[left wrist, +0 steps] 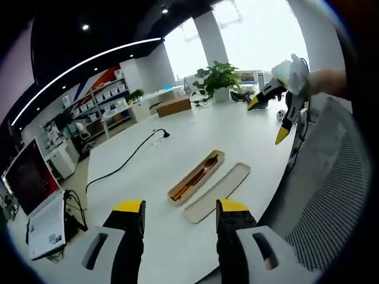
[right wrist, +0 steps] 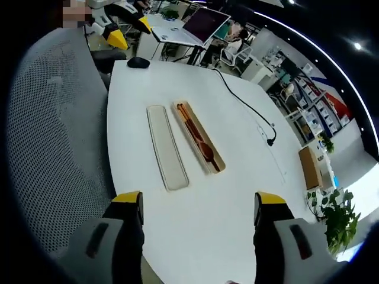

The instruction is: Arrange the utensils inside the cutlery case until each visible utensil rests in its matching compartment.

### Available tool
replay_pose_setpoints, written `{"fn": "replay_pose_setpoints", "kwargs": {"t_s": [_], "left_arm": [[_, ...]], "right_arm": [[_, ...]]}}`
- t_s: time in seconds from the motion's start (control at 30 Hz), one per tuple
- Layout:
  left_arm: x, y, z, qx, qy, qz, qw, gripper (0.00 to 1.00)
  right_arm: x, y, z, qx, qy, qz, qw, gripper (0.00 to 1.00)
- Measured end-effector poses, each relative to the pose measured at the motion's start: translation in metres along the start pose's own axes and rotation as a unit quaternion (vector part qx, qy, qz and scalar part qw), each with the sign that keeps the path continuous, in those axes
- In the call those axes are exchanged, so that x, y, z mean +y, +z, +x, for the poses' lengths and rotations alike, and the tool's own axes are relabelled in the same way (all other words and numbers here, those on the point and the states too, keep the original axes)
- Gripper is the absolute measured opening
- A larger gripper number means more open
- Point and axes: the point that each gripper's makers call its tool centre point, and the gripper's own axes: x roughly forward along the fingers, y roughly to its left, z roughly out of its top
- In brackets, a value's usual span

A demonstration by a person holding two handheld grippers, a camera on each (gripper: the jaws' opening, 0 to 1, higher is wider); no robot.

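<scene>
My grippers' jaws are black with yellow tips. The table [right wrist: 237,154] is white, the cutlery case [right wrist: 198,137] tan, its utensils [right wrist: 195,135] reddish-brown, the lid [right wrist: 167,148] pale beige, the chair [right wrist: 56,118] grey mesh.

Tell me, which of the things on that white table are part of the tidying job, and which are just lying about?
Part of the job:
- open tan cutlery case
- brown wooden spoon and chopsticks inside it
- flat beige lid beside it
- left gripper and right gripper, both open

Just lying about:
- black cable
- leafy potted plant
- black computer mouse
- open laptop
- brown cardboard box
</scene>
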Motion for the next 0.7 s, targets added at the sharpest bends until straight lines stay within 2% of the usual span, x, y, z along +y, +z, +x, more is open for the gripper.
{"fn": "replay_pose_setpoints", "kwargs": {"t_s": [0.2, 0.4, 0.57, 0.7], "left_arm": [[-0.001, 0.000, -0.001, 0.001, 0.001, 0.002, 1.0000, 0.54], [0.000, 0.002, -0.004, -0.004, 0.015, 0.025, 0.9996, 0.66], [-0.004, -0.001, -0.002, 0.004, 0.001, 0.027, 0.9996, 0.66], [-0.010, -0.006, 0.000, 0.014, -0.017, 0.026, 0.9994, 0.70]], "right_arm": [[0.007, -0.002, -0.005, -0.002, -0.005, 0.003, 1.0000, 0.87], [0.010, -0.002, -0.011, -0.004, -0.009, -0.005, 0.9999, 0.99], [0.012, -0.001, -0.015, -0.011, -0.011, -0.003, 0.9999, 0.99], [0.012, -0.004, -0.016, -0.009, -0.014, 0.003, 0.9999, 0.99]]}}
